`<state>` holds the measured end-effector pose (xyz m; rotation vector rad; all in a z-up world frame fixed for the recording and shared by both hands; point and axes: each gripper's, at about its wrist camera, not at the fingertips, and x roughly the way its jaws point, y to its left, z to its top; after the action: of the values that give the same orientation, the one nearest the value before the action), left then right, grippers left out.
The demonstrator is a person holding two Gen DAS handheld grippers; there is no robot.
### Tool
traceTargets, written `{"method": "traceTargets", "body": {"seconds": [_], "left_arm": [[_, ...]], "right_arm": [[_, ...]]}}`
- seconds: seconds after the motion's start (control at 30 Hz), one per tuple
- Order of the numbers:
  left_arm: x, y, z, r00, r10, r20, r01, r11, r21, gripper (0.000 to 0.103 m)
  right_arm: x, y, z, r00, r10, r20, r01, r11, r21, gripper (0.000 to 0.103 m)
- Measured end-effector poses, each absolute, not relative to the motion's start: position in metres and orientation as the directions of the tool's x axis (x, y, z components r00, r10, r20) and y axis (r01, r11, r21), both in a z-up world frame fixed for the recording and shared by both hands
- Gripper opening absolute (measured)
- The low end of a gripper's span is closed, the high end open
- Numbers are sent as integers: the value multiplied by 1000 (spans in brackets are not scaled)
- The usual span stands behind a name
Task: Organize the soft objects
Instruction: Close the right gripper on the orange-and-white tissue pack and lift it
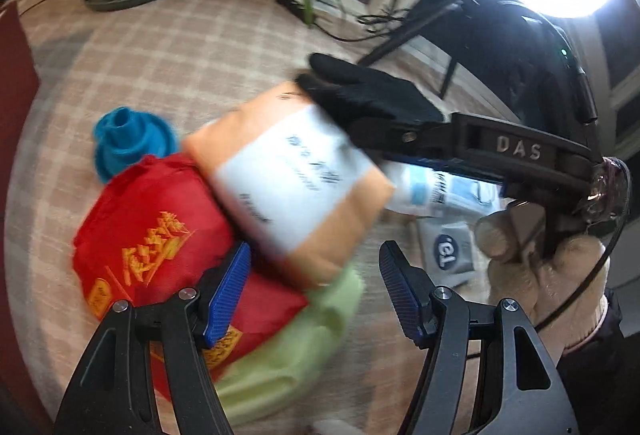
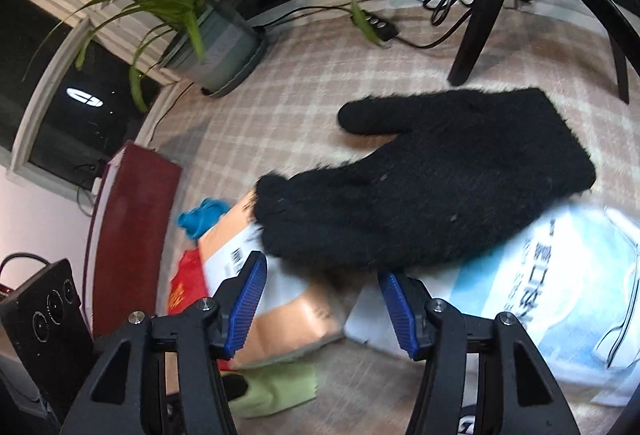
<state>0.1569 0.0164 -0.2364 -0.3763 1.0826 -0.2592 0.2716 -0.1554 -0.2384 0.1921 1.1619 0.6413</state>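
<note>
Left wrist view: left claw (image 1: pixel 314 291) is standing wide open, nothing between its blue pads, hanging over the pile. Under it a red bag (image 1: pixel 152 235) with orange print is lying on a pale green cloth (image 1: pixel 288 347). An orange packet (image 1: pixel 288 175) with a white label is leaning across the red bag. A blue soft piece (image 1: pixel 128 141) is sitting just behind the red bag on the checked surface (image 1: pixel 168 47). A black glove (image 1: pixel 360 95) is resting on the orange packet's far end. The right claw tool, held in a light-gloved hand (image 1: pixel 548 267), is reaching in from the right; its tips are hidden here.

Right wrist view: right claw (image 2: pixel 322 303) is standing partly open, pads touching nothing. The glove (image 2: pixel 440 187) is lying just ahead of it, draped over the orange packet (image 2: pixel 280 299) and a white-and-blue pack (image 2: pixel 540 295). Green cloth (image 2: pixel 280 391) is showing at the bottom edge.
</note>
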Motion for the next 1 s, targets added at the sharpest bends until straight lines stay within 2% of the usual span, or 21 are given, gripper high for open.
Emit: {"method": "traceTargets", "body": {"seconds": [0.3,0.6,1.0], "left_arm": [[152,48,-239,490,-205,-847,-88,955,-282,66],[155,31,-233,473,-340,-813,16,926,-378,71],[163,29,-245,465,-356,-811,30,922,-387,71]], "right_arm": [[279,-149,-243,201,585,-786,-376,786,490,54],[272,-128,-256,88,626,-775,-386,739,553,54],[262,-109,-258,52,609,-791,-431,728,533,54]]}}
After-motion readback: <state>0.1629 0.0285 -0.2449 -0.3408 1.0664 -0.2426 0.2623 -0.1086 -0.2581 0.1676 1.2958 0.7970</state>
